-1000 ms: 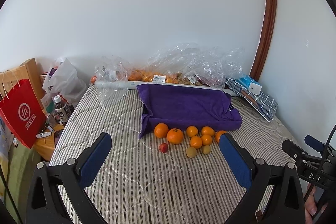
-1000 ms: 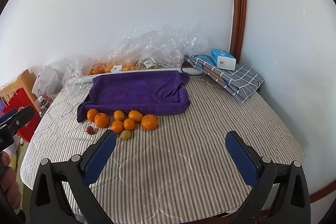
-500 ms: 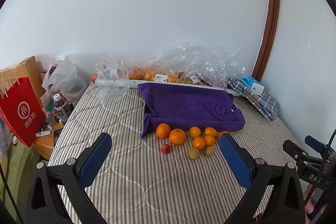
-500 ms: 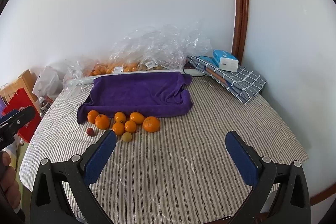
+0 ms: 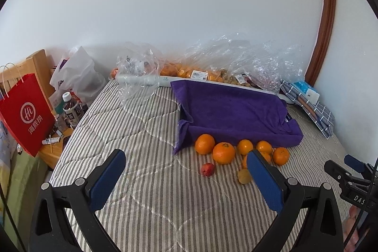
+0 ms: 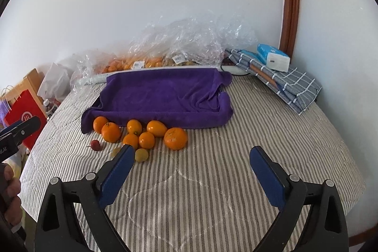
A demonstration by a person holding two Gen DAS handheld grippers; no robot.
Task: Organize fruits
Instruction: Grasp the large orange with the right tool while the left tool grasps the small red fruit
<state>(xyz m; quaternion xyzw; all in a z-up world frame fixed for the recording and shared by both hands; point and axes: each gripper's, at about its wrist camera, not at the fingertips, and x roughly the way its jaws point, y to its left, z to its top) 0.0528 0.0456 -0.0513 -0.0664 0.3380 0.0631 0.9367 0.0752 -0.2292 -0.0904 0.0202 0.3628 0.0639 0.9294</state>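
Observation:
Several oranges lie in a cluster on the striped bed, just in front of a tray draped with a purple towel. A small red fruit and small yellow-green fruits lie at the near edge of the cluster. My left gripper is open and empty, above the bed short of the fruit. My right gripper is open and empty, its left finger just short of the yellow-green fruits.
Clear plastic bags with more fruit lie along the wall behind the tray. A folded checked cloth with a tissue pack sits at the back right. A red paper bag, bottles and a white bag stand off the bed's left side.
Both grippers have moved forward toward the fruit cluster, so fruit and tray appear larger and nearer. Both stay open. Nothing on the bed has moved.

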